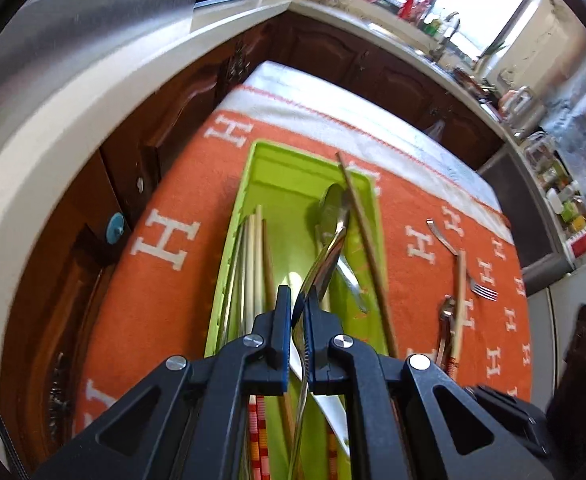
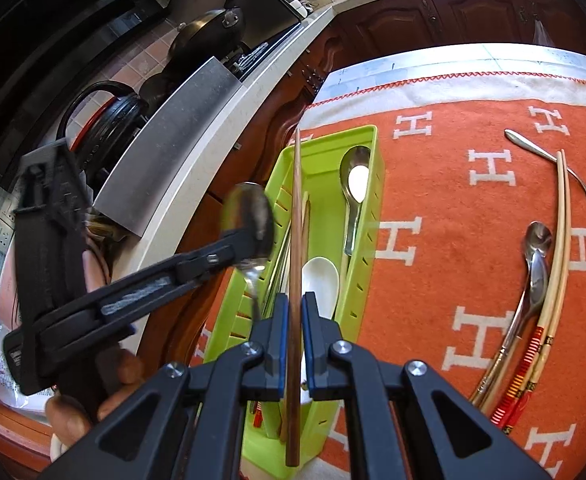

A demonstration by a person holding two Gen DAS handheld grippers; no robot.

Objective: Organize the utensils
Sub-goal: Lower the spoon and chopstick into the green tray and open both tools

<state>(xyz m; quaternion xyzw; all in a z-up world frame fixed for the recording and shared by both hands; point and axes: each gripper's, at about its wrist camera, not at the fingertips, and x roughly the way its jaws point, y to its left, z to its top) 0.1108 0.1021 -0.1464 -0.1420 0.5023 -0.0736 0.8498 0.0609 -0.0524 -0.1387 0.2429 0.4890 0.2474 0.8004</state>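
Observation:
A lime green utensil tray (image 1: 269, 164) (image 2: 367, 216) lies on the orange cloth. My left gripper (image 1: 297, 300) is shut on a metal spoon (image 1: 333, 216) and holds it above the tray; it also shows in the right wrist view (image 2: 229, 252) with the spoon (image 2: 249, 212). My right gripper (image 2: 294, 304) is shut on a brown wooden chopstick (image 2: 296, 216), held over the tray; the chopstick also shows in the left wrist view (image 1: 367, 248). In the tray lie pale chopsticks (image 1: 253, 256), a metal spoon (image 2: 355, 184) and a white spoon (image 2: 320, 280).
On the cloth (image 2: 453, 208) to the right lie a fork (image 2: 553, 164), a spoon (image 2: 533, 264) and chopsticks with red ends (image 2: 557, 260). The same group shows in the left wrist view (image 1: 459, 292). A white counter (image 2: 213, 136) and dark cabinets (image 1: 105, 184) run along the left.

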